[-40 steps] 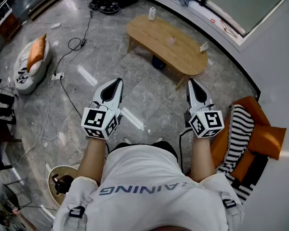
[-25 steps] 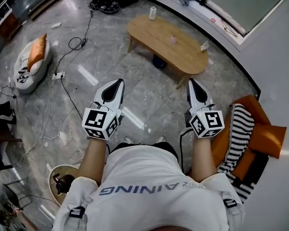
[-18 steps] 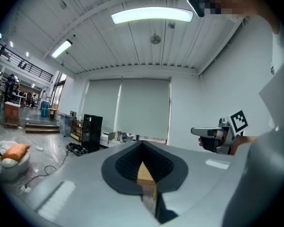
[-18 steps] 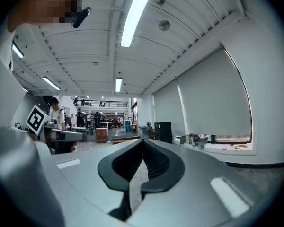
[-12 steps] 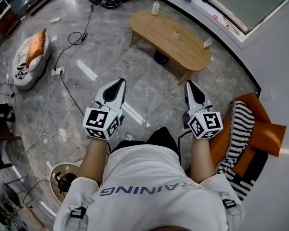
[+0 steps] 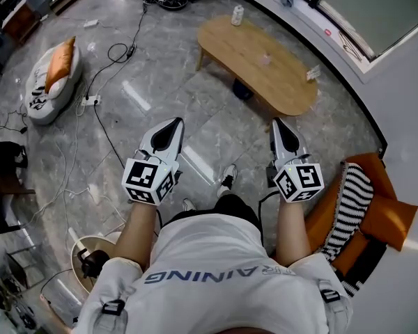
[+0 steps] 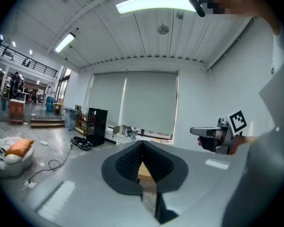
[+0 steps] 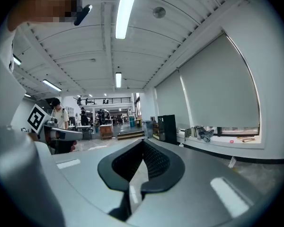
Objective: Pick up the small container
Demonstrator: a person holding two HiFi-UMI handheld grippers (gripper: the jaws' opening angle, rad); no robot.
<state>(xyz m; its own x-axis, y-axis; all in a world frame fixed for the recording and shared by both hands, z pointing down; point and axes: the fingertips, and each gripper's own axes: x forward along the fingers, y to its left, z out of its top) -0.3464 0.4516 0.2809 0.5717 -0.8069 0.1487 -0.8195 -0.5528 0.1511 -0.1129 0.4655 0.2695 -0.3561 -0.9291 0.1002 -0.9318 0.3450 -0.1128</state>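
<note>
The small container [image 6: 265, 59], which we take to be the pale pink thing, sits in the middle of the counter [image 6: 292, 92], well apart from us across the floor [image 6: 195, 110]. So we carry the left tongs [image 6: 171, 125] and right tongs [image 6: 279, 127] level, tips together and empty, since nothing is within reach yet.

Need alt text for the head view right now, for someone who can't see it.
A person in a white shirt holds the left gripper and right gripper out over a grey stone floor, the fingers of both shut and empty. A low oval wooden table with small items on it stands well ahead of them.
</note>
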